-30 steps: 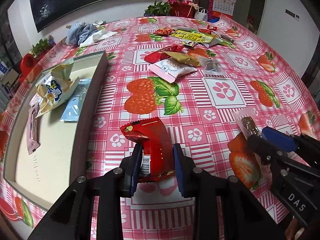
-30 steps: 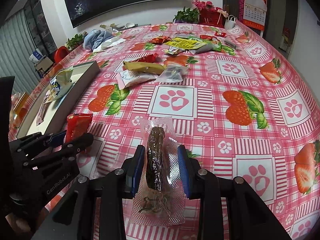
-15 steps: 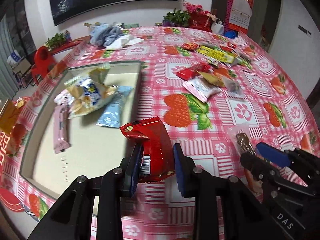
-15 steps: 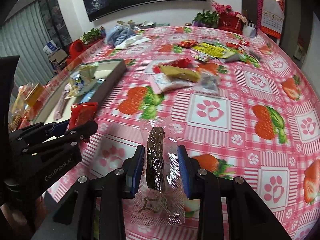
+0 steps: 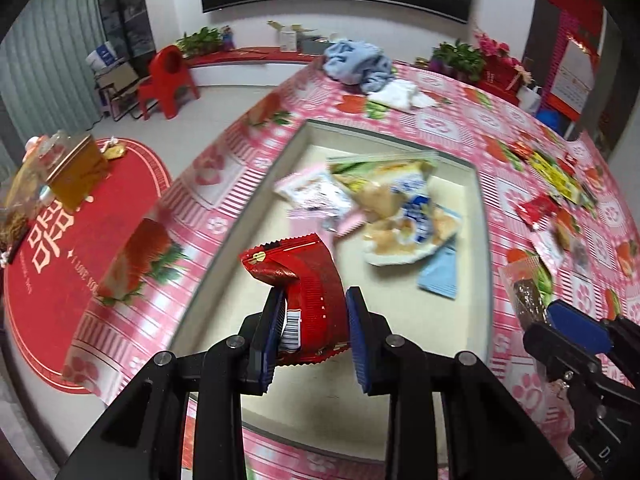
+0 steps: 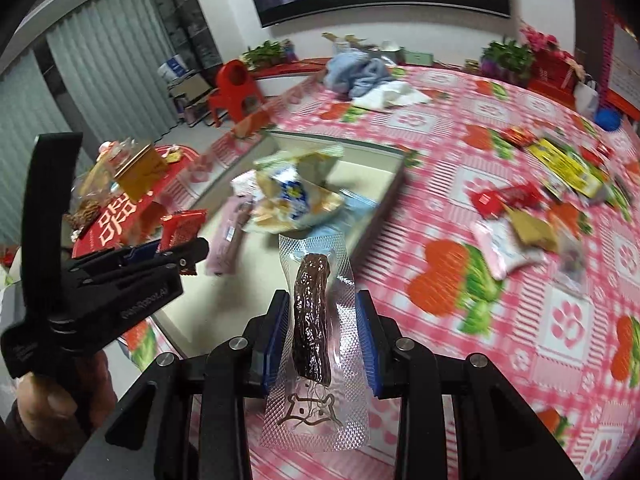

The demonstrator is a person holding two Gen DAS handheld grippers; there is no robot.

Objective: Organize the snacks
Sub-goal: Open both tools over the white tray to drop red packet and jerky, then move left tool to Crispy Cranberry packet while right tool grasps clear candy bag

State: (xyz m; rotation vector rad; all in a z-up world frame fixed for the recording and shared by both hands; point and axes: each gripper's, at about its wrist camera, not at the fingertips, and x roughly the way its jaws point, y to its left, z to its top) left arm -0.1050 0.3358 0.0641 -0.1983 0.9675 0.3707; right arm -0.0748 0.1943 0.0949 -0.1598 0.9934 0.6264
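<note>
In the tray (image 5: 478, 216), snack packets (image 5: 394, 216), blue cloth (image 5: 356, 62) behind

- Tablecloth (image 5: 460, 128): glossy, smooth plastic sheet, pink check print.
- Tray (image 5: 482, 216) on the tablecloth: matt cream floor, smooth grey rim.
- Red packet (image 5: 308, 280) over the tray: shiny crinkled foil, serrated edge.
- Clear pouch (image 6: 320, 364) beside the tray: transparent plastic, embossed diamond texture; the dark stick inside looked wrinkled and glossy.
- Left gripper (image 5: 312, 336): matt black plastic, ribbed blue pads, metal screws.
- Blue cloth (image 5: 356, 62) beyond the tray: soft, rumpled fabric.
</note>
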